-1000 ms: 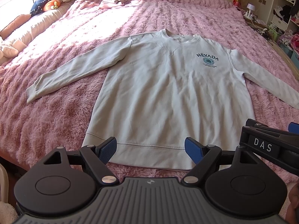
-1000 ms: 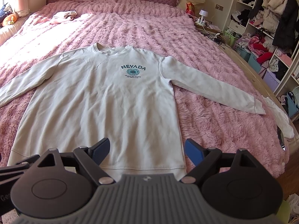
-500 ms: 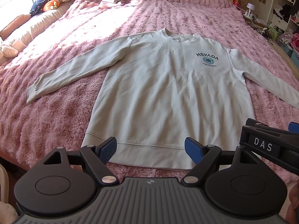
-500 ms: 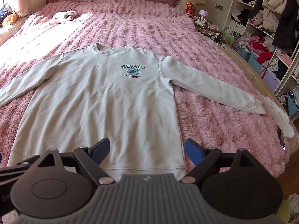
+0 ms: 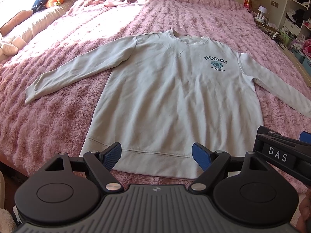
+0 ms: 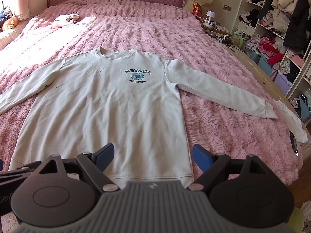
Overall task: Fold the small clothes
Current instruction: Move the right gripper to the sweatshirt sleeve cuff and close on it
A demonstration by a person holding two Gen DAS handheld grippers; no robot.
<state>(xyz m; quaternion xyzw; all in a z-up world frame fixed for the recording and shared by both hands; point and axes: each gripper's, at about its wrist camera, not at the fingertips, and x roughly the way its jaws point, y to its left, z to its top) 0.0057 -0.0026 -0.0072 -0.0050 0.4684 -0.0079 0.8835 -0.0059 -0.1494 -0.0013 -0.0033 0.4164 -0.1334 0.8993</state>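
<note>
Unfolded yet, a cream sweatshirt [image 5: 175, 101] lies flat on the pink bed [image 5: 58, 128]; left tongs [image 5: 156, 154] and right tongs [image 6: 152, 154], both spread and empty, hover at its hem, likeliest the first grasp.

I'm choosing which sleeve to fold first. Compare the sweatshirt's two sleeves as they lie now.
The left-side sleeve lies wholly on the pink blanket, well clear of other laundry; the right-side sleeve reaches toward the bed's edge, its cuff close beside a white garment. The left-side sleeve lies partly in sunlight; the right-side sleeve is evenly lit. Both lie flat, stretched out and angled toward the hem, and neither open gripper touches them.
</note>
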